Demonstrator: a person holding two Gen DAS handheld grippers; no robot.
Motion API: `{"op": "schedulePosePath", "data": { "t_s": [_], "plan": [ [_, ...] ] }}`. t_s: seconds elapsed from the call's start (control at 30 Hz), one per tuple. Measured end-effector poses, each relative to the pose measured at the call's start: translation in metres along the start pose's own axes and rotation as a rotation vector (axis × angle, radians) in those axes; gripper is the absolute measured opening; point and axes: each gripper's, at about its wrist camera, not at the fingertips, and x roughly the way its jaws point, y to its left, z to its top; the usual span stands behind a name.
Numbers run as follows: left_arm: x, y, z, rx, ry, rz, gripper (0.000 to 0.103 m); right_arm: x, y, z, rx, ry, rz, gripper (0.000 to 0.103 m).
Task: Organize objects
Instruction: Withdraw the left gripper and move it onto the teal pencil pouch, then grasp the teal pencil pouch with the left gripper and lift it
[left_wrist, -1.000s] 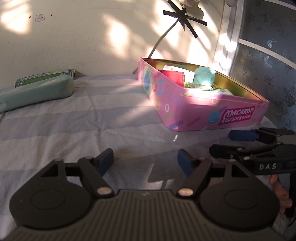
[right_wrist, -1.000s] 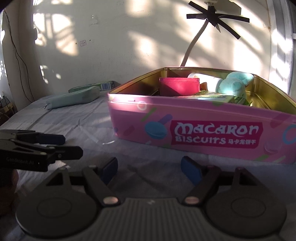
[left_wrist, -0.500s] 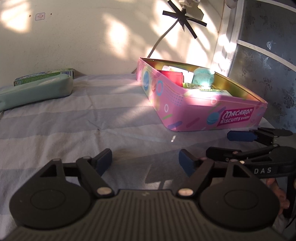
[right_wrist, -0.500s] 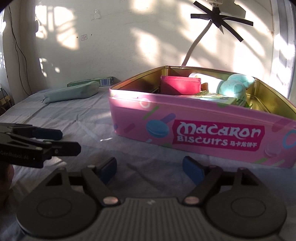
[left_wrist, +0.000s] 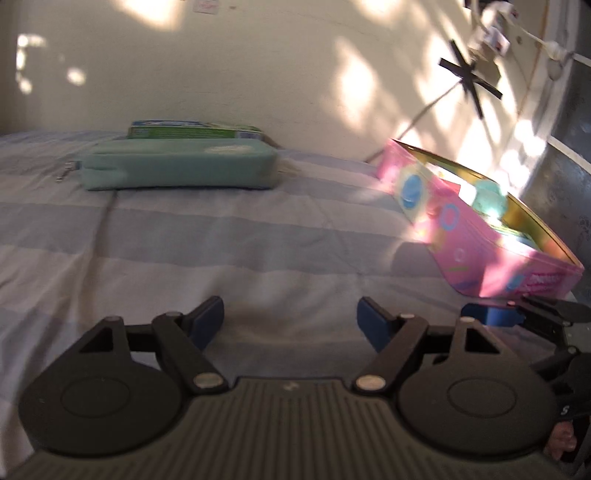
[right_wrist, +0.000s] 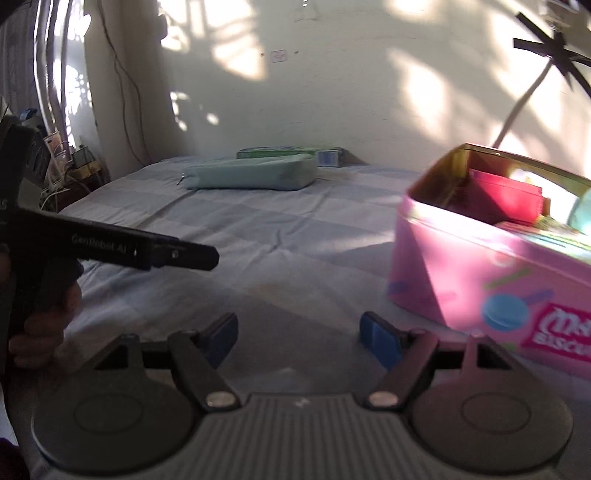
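Observation:
A pale green zip pouch (left_wrist: 177, 169) lies on the striped bedsheet far ahead, with a green box (left_wrist: 194, 131) behind it against the wall. Both show in the right wrist view too, the pouch (right_wrist: 255, 176) and the box (right_wrist: 291, 152). A pink Macaron Biscuits tin (left_wrist: 480, 236) sits at the right, holding a red wallet (right_wrist: 506, 197) and a mint round thing (left_wrist: 489, 194). My left gripper (left_wrist: 290, 321) is open and empty above the sheet. My right gripper (right_wrist: 297, 334) is open and empty, left of the tin (right_wrist: 480, 273).
The wall runs close behind the pouch and tin. A cable and taped cross (left_wrist: 469, 74) are on the wall. Cluttered wires and items (right_wrist: 70, 162) stand off the bed's left edge. The left gripper's side (right_wrist: 147, 251) shows in the right wrist view.
Both grippers have swung left, away from the tin and toward the green pouch, which now sits ahead. Both stay open and empty.

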Motion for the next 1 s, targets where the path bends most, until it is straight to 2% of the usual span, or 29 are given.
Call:
{"op": "schedulePosePath", "data": {
  "t_s": [0.07,0.17,0.23,0.33,0.4,0.47,0.5,0.57,0.6,0.63,0.77,0.9,1.0],
  "plan": [
    [-0.004,0.032,0.013,-0.042,-0.026,0.099,0.081,0.023,0.015,0.018,-0.042,0.017,0.036,0.075],
    [-0.004,0.078,0.039,-0.130,-0.068,0.152,0.081,0.059,0.023,0.053,-0.027,-0.016,0.050,0.078],
    [-0.002,0.099,0.058,-0.189,-0.105,0.162,0.081,0.084,0.016,0.083,0.075,-0.053,0.034,0.080],
    [0.016,0.122,0.094,-0.248,-0.147,0.187,0.083,0.123,0.000,0.122,0.262,-0.113,0.059,0.080],
    [0.034,0.135,0.111,-0.294,-0.137,0.181,0.083,0.146,-0.009,0.143,0.340,-0.139,0.036,0.080],
    [0.055,0.147,0.119,-0.334,-0.094,0.174,0.083,0.172,-0.015,0.158,0.383,-0.116,0.017,0.080],
    [0.066,0.151,0.121,-0.355,-0.066,0.168,0.081,0.184,-0.017,0.163,0.397,-0.096,0.012,0.080],
    [0.084,0.158,0.118,-0.385,-0.005,0.127,0.062,0.206,-0.021,0.166,0.429,-0.058,-0.013,0.080],
    [0.085,0.158,0.115,-0.381,-0.022,0.128,0.056,0.213,-0.022,0.165,0.434,-0.042,-0.027,0.069],
    [0.086,0.155,0.114,-0.366,-0.023,0.141,0.054,0.219,-0.022,0.161,0.443,-0.026,-0.024,0.065],
    [0.069,0.145,0.104,-0.341,-0.007,0.130,0.052,0.201,-0.018,0.153,0.446,-0.008,-0.019,0.061],
    [0.031,0.131,0.075,-0.315,0.015,0.099,0.052,0.156,0.000,0.131,0.410,0.015,-0.011,0.061],
    [-0.003,0.113,0.044,-0.279,0.011,0.080,0.052,0.109,0.013,0.099,0.359,0.006,0.027,0.062]
  ]
}}
